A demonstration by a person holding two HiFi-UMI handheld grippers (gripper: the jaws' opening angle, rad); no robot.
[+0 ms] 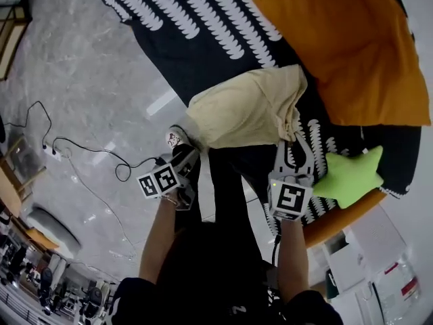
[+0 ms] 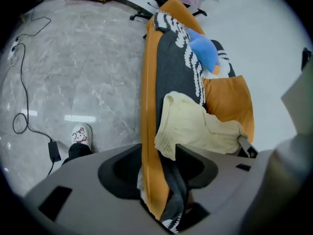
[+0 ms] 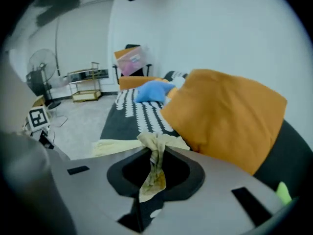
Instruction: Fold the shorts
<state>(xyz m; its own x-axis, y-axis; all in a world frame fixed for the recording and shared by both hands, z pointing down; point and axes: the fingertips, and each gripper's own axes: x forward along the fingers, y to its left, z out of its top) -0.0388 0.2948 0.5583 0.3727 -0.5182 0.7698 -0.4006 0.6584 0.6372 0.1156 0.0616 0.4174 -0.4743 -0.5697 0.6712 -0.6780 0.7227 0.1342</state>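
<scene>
My right gripper (image 3: 155, 148) has its jaws clamped on a bunched fold of the cream shorts (image 3: 154, 168). My left gripper (image 2: 158, 145) stands with jaws apart astride the bed's (image 2: 171, 67) edge, the shorts' hem just ahead. Farther off, an orange pillow (image 1: 345, 46) crowds the right jaws' right side, and open floor (image 1: 81, 80) lies left of the left jaws.

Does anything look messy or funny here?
Yes. The shorts lie rumpled at the bed's edge, not flat. One end is scrunched into a twist in the shut right gripper, while the left gripper is open and holds nothing.
</scene>
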